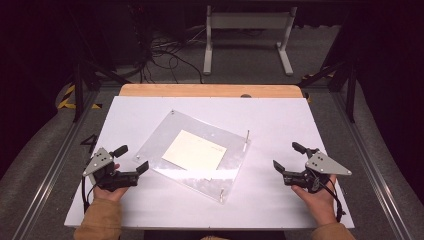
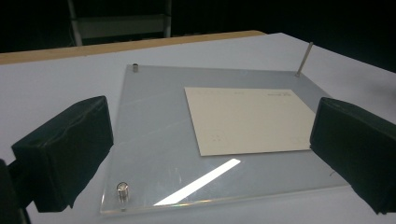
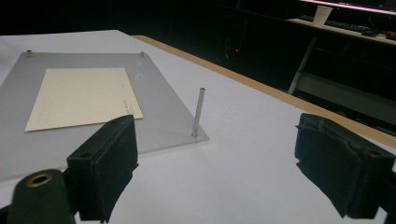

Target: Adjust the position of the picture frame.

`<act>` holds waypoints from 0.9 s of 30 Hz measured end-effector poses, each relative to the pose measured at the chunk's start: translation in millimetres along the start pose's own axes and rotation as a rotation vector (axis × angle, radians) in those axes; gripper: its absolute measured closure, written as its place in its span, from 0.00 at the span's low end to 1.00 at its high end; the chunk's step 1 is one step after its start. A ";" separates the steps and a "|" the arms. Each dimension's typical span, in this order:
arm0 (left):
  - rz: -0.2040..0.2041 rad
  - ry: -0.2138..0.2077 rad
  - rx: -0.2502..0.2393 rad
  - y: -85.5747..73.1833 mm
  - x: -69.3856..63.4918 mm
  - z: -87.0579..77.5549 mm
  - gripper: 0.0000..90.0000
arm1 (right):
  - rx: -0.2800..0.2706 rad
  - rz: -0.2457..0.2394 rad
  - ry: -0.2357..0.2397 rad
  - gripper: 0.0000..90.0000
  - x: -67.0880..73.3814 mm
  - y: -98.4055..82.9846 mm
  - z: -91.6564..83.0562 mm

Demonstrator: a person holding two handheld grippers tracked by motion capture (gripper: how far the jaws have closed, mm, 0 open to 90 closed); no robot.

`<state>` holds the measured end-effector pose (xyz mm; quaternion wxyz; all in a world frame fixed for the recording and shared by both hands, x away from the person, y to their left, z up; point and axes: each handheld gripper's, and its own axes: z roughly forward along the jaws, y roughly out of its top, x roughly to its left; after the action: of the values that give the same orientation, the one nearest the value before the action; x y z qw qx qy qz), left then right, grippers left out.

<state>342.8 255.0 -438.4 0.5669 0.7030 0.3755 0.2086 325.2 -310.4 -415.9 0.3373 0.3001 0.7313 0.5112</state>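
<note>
White tabletop (image 1: 280,200) on a wood-edged bench, dark lab behind, cables and a grey stand on the floor past the far edge.

Clear acrylic plate (image 1: 165,135) lies flat mid-table, rotated a bit off the table's edges. Cream card (image 1: 194,150) rests on it, roughly centred, faint print along one edge. Corner posts: short studs at three corners, one tall thin pin (image 2: 304,58) at the corner toward the far right; from the right gripper view that pin (image 3: 198,112) stands upright.

I've got the left gripper (image 1: 131,159) just off the plate's near-left corner, jaws spread wide, nothing between the pads, not touching the plate. Right gripper (image 1: 291,156) sits well apart from the plate toward the right edge, jaws likewise released and empty.

My read: pre-approach stage, nothing grasped. The card looks like the target. Next move needs the left gripper brought in low over the plate, one pad slid under or pinching a card edge. The card is thin and flat on slick acrylic, so I expect it to skate. May need the right gripper to brace it or the plate.
</note>
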 end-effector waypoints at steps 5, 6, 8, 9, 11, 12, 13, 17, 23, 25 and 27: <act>0.003 0.003 0.003 0.3 0.0 -0.3 0.00 | 0.003 -0.010 0.002 0.15 0.1 0.0 0.5; 0.003 0.006 0.003 0.3 -0.3 -0.1 0.00 | 0.003 -0.010 0.002 0.15 0.5 0.1 0.7; 0.003 0.003 0.001 0.3 -0.2 0.0 0.00 | 0.005 -0.010 0.003 0.15 1.2 0.3 0.8; 0.004 0.004 0.002 0.3 -0.3 -0.1 0.00 | 0.005 -0.015 0.005 0.15 1.8 0.8 0.9; 0.004 0.001 0.003 0.6 0.1 -0.6 0.00 | 0.003 -0.015 0.010 0.15 3.0 1.8 1.1; 0.002 0.002 -0.003 0.6 0.1 -0.7 0.00 | 0.000 -0.015 0.011 0.15 4.0 2.5 1.2; 0.003 0.003 -0.003 0.7 0.1 -1.0 0.00 | 0.000 -0.016 0.015 0.16 4.9 3.0 1.5; 0.005 0.003 -0.005 0.7 -0.7 -0.9 0.00 | -0.002 -0.020 0.036 0.16 10.1 6.4 5.1; 0.009 0.004 0.003 0.9 -1.7 0.2 0.00 | -0.005 -0.042 0.090 0.17 25.1 13.6 15.0; 0.009 0.004 0.004 0.8 -2.0 0.6 0.00 | -0.002 -0.051 0.114 0.17 32.1 16.5 18.2; 0.008 0.004 0.004 0.9 -2.3 0.9 0.00 | -0.007 -0.054 0.140 0.18 39.4 19.6 21.5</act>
<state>342.3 252.6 -437.5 0.5637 0.7054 0.3741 0.2115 320.9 -262.0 -410.0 0.3001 0.2425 0.7591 0.5243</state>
